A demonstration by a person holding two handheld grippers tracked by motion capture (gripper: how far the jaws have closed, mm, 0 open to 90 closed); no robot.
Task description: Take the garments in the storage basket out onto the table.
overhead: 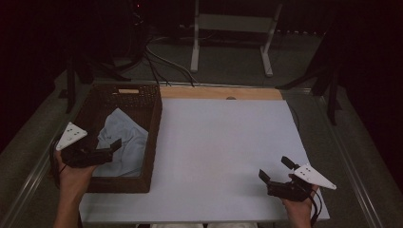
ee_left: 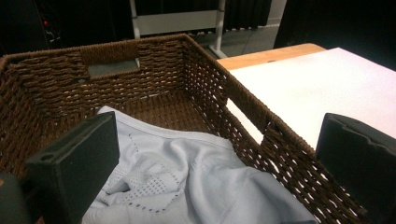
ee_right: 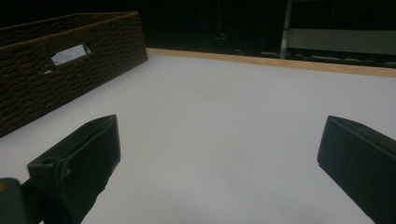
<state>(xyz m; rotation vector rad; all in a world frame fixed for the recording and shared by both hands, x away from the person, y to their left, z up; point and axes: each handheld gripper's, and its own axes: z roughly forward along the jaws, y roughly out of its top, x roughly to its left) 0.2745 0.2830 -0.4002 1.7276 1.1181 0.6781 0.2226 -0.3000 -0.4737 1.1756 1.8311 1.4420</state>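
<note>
Scene: a person is sitting at a table covered in white, holding a two-jaw gripper in each hand, in a dim room
Basket: a dark brown woven basket is standing on the table's left side, its near right wall running beside the white surface
Cloth: a pale blue cloth is lying crumpled inside the basket, towards its near right corner; in the left gripper view its perforated fabric is spreading just below the jaws
Step in hand: judging by the pose, the left gripper is reaching into the basket to take hold of the cloth, which is not yet gripped
Left jaws: they are standing wide apart, with nothing between them, hovering over the cloth
Left hand pose: the forearm is coming in from the bottom left, and the gripper is pointing right and forward across the basket
Right gripper: the right gripper is waiting near the table's near right corner, well apart from the basket
Right jaws: they are spread wide and holding nothing, aimed over the bare white surface
Next move: it probably calls for lowering the left jaws onto a raised fold, closing them on it, then lifting the cloth clear of the basket wall
</note>
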